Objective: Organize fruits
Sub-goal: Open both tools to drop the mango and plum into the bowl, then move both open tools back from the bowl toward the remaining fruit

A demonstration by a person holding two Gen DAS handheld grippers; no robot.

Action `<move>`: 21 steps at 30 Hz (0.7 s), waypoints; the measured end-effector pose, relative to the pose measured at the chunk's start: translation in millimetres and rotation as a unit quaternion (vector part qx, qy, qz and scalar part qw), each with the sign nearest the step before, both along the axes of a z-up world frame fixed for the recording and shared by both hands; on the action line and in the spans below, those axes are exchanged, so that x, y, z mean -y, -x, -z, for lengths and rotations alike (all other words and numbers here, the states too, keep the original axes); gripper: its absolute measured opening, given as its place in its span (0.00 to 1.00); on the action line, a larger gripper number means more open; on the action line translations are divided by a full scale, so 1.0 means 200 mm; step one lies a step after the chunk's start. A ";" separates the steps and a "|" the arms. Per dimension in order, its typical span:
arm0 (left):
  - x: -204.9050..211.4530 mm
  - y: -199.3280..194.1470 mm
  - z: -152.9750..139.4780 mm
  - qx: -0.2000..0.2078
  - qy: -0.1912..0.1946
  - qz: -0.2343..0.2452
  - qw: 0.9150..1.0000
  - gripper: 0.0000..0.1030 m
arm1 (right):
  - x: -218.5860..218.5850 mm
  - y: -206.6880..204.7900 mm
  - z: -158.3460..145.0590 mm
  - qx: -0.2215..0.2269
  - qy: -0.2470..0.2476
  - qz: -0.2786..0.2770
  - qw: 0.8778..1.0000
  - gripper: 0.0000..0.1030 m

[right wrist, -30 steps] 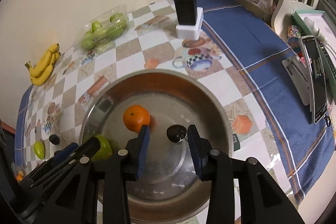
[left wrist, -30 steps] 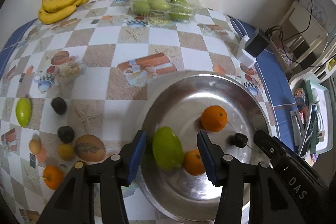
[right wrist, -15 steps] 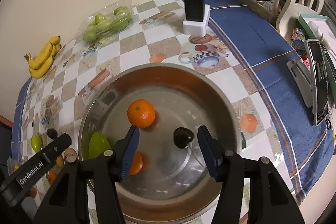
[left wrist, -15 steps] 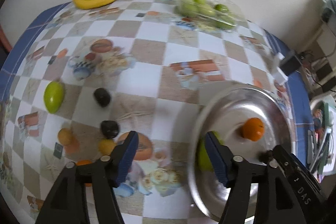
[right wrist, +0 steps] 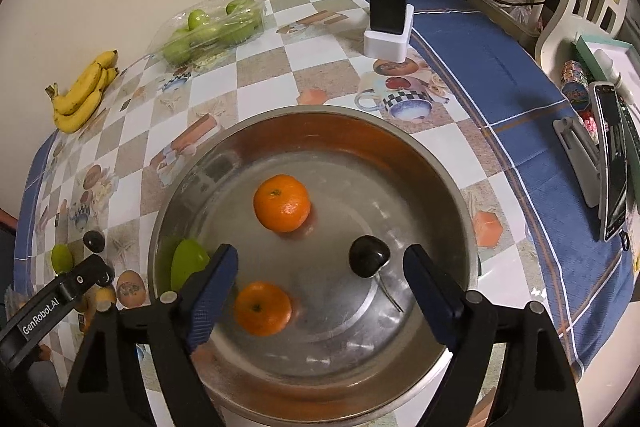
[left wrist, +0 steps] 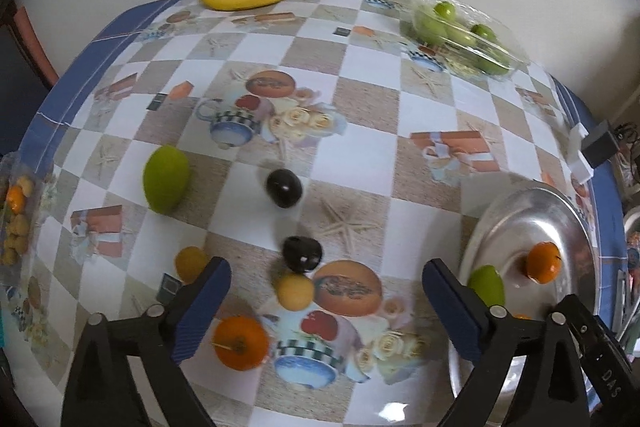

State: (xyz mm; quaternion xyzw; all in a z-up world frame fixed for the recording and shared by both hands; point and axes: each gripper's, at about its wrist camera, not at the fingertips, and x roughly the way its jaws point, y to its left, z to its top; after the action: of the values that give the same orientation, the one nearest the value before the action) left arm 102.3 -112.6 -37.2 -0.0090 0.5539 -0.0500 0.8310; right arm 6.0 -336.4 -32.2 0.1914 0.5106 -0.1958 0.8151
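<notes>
"GenRobot.AI" stands on the left gripper (right wrist: 100,281); "DAS" on the right gripper (left wrist: 592,359).

Checkered tablecloth (left wrist: 360,75) (blue-edged) — silver bowl (right wrist: 452,187)

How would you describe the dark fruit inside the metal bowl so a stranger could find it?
Find the big steel bowl on the checkered tablecloth. Right of its two oranges lies a dark fruit, the only near-black, stemmed thing inside.
</notes>
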 end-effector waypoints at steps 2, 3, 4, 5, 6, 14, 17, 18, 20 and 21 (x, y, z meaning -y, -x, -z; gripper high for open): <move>-0.02 -0.01 0.01 0.002 -0.001 -0.006 1.000 1.00 | -0.01 -0.01 0.01 -0.002 -0.002 -0.001 1.000 0.83; -0.04 -0.02 0.01 0.002 -0.003 -0.008 1.000 1.00 | -0.01 -0.01 0.01 -0.002 -0.006 0.000 1.000 0.84; -0.05 -0.02 0.01 0.001 -0.004 -0.010 1.000 1.00 | -0.01 -0.01 0.02 -0.002 -0.007 0.001 1.000 0.85; -0.07 -0.03 0.02 0.001 -0.003 -0.013 1.000 1.00 | -0.01 -0.01 0.02 -0.001 -0.009 0.001 1.000 0.86; -0.09 -0.03 0.02 0.001 -0.001 -0.018 1.000 1.00 | -0.02 -0.02 0.02 -0.001 -0.009 0.001 1.000 0.91; -0.21 -0.07 0.03 0.002 0.002 -0.036 0.999 1.00 | -0.08 -0.06 0.03 -0.008 0.002 -0.011 1.000 0.96; -0.27 -0.09 0.02 0.009 0.003 -0.041 0.999 1.00 | -0.11 -0.07 0.02 -0.002 0.006 -0.017 1.000 0.96; -0.29 -0.09 0.01 0.012 0.003 -0.042 0.999 1.00 | -0.12 -0.07 0.01 0.002 0.007 -0.018 1.000 0.96; -0.33 -0.10 0.00 0.017 0.001 -0.045 0.999 1.00 | -0.14 -0.08 0.00 0.008 0.007 -0.019 1.000 0.96; -0.35 -0.10 -0.01 0.020 -0.002 -0.046 0.999 1.00 | -0.15 -0.08 -0.01 0.012 0.007 -0.019 1.000 0.96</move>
State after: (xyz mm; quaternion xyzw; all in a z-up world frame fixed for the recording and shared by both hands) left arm 123.2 -43.0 -35.2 -0.0315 0.5359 -0.0107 0.8436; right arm 21.9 -306.3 -29.3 0.1783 0.5026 -0.1813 0.8262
